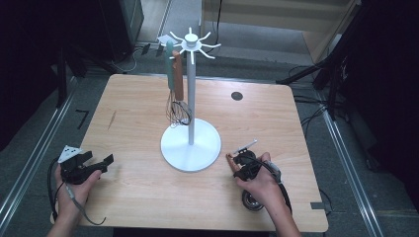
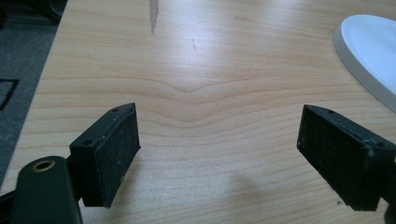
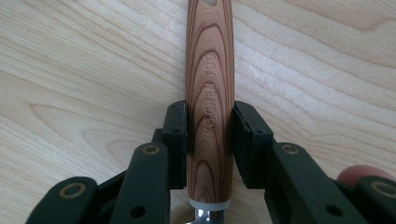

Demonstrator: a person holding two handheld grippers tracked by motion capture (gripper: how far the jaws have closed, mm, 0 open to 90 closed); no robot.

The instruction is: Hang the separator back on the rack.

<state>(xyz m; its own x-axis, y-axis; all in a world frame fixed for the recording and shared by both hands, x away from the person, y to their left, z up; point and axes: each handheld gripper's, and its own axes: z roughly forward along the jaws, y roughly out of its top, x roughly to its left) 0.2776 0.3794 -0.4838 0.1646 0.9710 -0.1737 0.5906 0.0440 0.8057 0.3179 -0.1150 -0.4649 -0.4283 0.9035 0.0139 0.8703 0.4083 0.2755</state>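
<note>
On the pale wooden table (image 1: 138, 98), beside the white round-based utensil stand (image 1: 190, 143), the right gripper (image 3: 210, 135) clamps a wood-grain utensil handle (image 3: 210, 70); the left gripper (image 2: 219, 149) gapes empty.

Wooden-handled utensil (image 3: 209, 102) flat on table

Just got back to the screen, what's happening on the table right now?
The right gripper is shut on a wooden utensil handle lying low over the table, beside the white hanging stand. The left gripper is open with nothing between its pads, at the near left. Two utensils already hang from the stand's hooks.
</note>
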